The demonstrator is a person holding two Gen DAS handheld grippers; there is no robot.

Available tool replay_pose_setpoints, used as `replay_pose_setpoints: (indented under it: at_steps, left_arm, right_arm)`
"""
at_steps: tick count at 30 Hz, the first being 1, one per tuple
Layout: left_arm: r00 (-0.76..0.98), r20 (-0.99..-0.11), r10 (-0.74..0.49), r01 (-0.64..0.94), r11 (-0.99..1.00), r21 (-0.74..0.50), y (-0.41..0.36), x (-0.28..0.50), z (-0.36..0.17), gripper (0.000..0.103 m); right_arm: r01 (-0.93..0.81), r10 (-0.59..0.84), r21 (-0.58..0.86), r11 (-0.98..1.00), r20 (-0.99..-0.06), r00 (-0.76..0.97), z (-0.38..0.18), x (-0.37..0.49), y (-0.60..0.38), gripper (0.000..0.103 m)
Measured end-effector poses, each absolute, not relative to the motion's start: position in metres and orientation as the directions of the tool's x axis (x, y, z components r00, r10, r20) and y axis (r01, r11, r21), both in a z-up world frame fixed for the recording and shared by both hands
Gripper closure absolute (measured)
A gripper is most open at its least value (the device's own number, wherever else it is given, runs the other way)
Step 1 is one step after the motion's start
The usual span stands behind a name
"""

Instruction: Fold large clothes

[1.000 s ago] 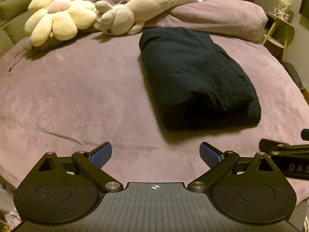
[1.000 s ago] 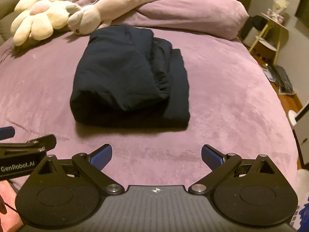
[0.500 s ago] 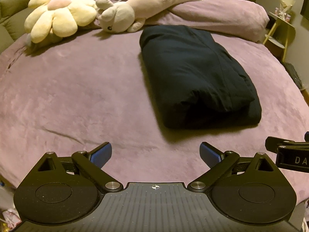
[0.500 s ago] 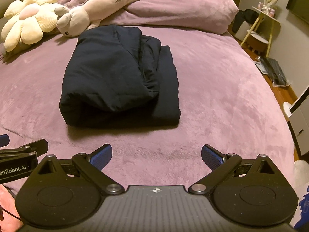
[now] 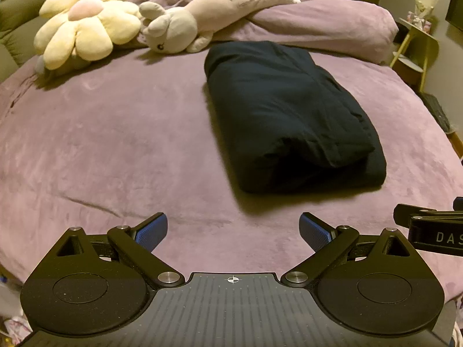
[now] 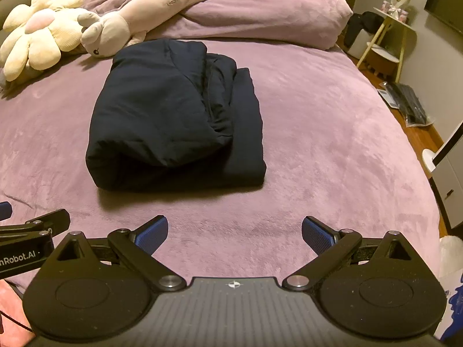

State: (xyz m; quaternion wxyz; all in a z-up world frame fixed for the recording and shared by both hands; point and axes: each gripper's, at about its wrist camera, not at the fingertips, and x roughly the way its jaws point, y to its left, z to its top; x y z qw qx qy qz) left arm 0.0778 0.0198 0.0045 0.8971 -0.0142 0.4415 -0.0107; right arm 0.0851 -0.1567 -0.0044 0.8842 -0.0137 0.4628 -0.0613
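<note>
A dark navy garment (image 5: 289, 115) lies folded into a thick rectangular bundle on the purple bed (image 5: 115, 144). It also shows in the right wrist view (image 6: 176, 121), left of centre. My left gripper (image 5: 233, 230) is open and empty, held above the near part of the bed, short of the garment. My right gripper (image 6: 235, 231) is open and empty, also short of the garment. The right gripper's side shows at the right edge of the left wrist view (image 5: 434, 228). The left gripper's side shows at the left edge of the right wrist view (image 6: 29, 231).
A yellow flower plush (image 5: 84, 31) and a long beige animal plush (image 5: 208, 14) lie at the head of the bed by a rolled purple duvet (image 5: 324, 26). A small side table (image 6: 387, 37) and floor clutter (image 6: 408, 104) stand right of the bed.
Both grippers have drawn back a little from the garment and stay open. The garment has not moved.
</note>
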Motion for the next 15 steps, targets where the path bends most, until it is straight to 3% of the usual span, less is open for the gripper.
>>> replay_pose_setpoints:
  at_steps: [15]
  left_arm:
    - [0.615,-0.787,-0.041,0.017,0.999,-0.039,0.0164,0.0759,0.0064,0.003]
  right_arm:
    - [0.104,-0.124,-0.078,0.992,-0.812,0.571,-0.0023,0.0829,-0.1553,0.004]
